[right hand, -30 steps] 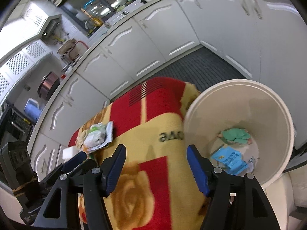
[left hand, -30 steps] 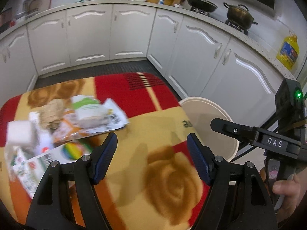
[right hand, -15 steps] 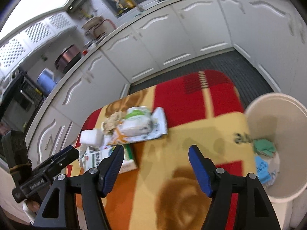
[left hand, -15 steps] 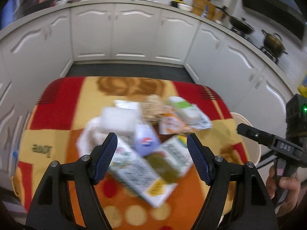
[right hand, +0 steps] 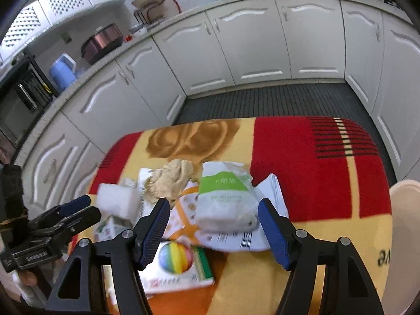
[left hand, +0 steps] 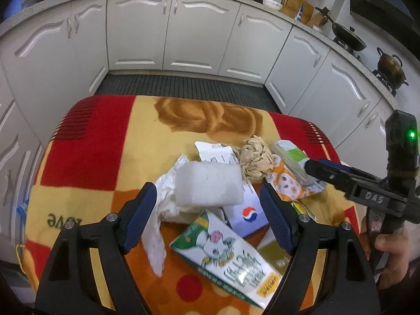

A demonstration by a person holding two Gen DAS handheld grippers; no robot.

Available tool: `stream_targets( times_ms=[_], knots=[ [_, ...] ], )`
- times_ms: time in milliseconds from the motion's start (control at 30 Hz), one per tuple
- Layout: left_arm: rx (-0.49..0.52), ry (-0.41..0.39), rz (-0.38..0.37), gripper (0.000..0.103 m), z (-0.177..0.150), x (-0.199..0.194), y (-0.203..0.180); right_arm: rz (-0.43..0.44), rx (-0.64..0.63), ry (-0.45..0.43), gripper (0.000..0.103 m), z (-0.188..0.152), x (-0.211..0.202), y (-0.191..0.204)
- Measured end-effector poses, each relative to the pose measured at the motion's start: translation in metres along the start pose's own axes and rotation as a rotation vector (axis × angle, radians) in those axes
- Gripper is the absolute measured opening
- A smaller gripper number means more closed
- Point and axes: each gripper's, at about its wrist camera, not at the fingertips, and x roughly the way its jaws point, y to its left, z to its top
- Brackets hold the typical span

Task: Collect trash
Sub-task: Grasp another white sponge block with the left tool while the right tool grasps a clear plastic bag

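A pile of trash lies on the red and yellow blanket (left hand: 105, 144). My left gripper (left hand: 210, 210) hovers over it with its jaws opening and nothing pressed between the pads. A white foam block (left hand: 207, 183) lies just ahead of them, on crumpled white tissue (left hand: 165, 202), beside a blue-and-white pack (left hand: 246, 215) and a green cartoon carton (left hand: 231, 257). My right gripper (right hand: 212, 228) is open above a green-and-white bag (right hand: 225, 199), which rests on an orange wrapper (right hand: 183, 218). Crumpled brown paper (right hand: 170, 181) lies behind it. A box with a rainbow ball (right hand: 178, 262) sits near the right gripper's left finger.
The cream rim of the bin (right hand: 405, 210) shows at the blanket's right edge. White kitchen cabinets (left hand: 168, 31) ring the table, with a dark floor mat (left hand: 183, 86) between. Each gripper shows in the other's view: right gripper (left hand: 315, 166), left gripper (right hand: 76, 207).
Both grippers have swung left from the bin side to the trash pile. The bin has slid out to the right edge of the right wrist view. Neither has taken hold of anything.
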Motion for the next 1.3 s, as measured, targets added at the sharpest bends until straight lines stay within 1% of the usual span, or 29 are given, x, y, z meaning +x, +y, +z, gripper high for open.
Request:
stream_targets(
  times_ms=[100, 200, 300, 367, 400, 433, 467, 500, 533, 567, 600, 633, 667, 833, 1067, 1300],
  knots=[
    [0.020, 0.005, 0.004, 0.080, 0.004, 0.010, -0.005, -0.012, 0.002, 0.024, 0.067, 0.002, 0.015, -0.003],
    [0.052, 0.012, 0.013, 0.080, 0.005, 0.018, -0.011, -0.015, -0.006, 0.029, 0.070, 0.003, 0.022, -0.005],
    [0.073, 0.010, 0.034, 0.079, 0.005, 0.026, -0.013, -0.011, -0.001, 0.029, 0.070, 0.004, 0.027, -0.007],
    [0.074, 0.008, 0.029, 0.072, 0.004, 0.027, -0.011, -0.008, -0.007, 0.023, 0.070, 0.003, 0.028, -0.005],
    [0.078, 0.010, 0.028, 0.059, 0.004, 0.028, -0.010, -0.010, -0.019, 0.016, 0.069, 0.002, 0.028, -0.003],
    [0.083, 0.015, 0.031, 0.052, 0.003, 0.028, -0.010, -0.013, -0.032, 0.009, 0.059, 0.001, 0.028, -0.002],
    [0.081, 0.012, 0.031, 0.052, 0.003, 0.027, -0.009, -0.013, -0.041, 0.009, 0.050, 0.001, 0.028, -0.001],
    [0.076, 0.003, 0.022, 0.049, 0.002, 0.024, -0.007, -0.015, -0.050, 0.006, 0.049, 0.000, 0.027, 0.000],
    [0.070, -0.005, 0.015, 0.047, 0.003, 0.020, -0.006, -0.015, -0.052, -0.004, 0.046, -0.001, 0.025, 0.000],
    [0.065, -0.017, 0.010, 0.047, 0.003, 0.015, -0.005, -0.011, -0.054, -0.015, 0.041, -0.002, 0.022, 0.001],
    [0.062, -0.027, 0.005, 0.046, 0.003, 0.012, -0.004, -0.004, -0.057, -0.029, 0.039, -0.003, 0.017, 0.001],
    [0.057, -0.044, -0.002, 0.046, 0.003, 0.005, -0.003, 0.002, -0.059, -0.041, 0.032, -0.004, 0.013, 0.002],
    [0.056, -0.056, -0.007, 0.046, 0.004, 0.000, -0.004, 0.008, -0.063, -0.054, 0.027, -0.005, 0.007, 0.003],
    [0.053, -0.099, -0.032, 0.045, 0.005, -0.023, -0.008, 0.016, -0.073, -0.080, 0.023, -0.010, -0.015, 0.005],
    [0.054, -0.121, -0.070, 0.045, 0.001, -0.043, -0.019, 0.030, -0.082, -0.112, 0.021, -0.023, -0.045, 0.008],
    [0.083, -0.139, -0.100, 0.045, -0.005, -0.057, -0.040, 0.050, -0.068, -0.187, 0.019, -0.033, -0.088, 0.006]
  ],
)
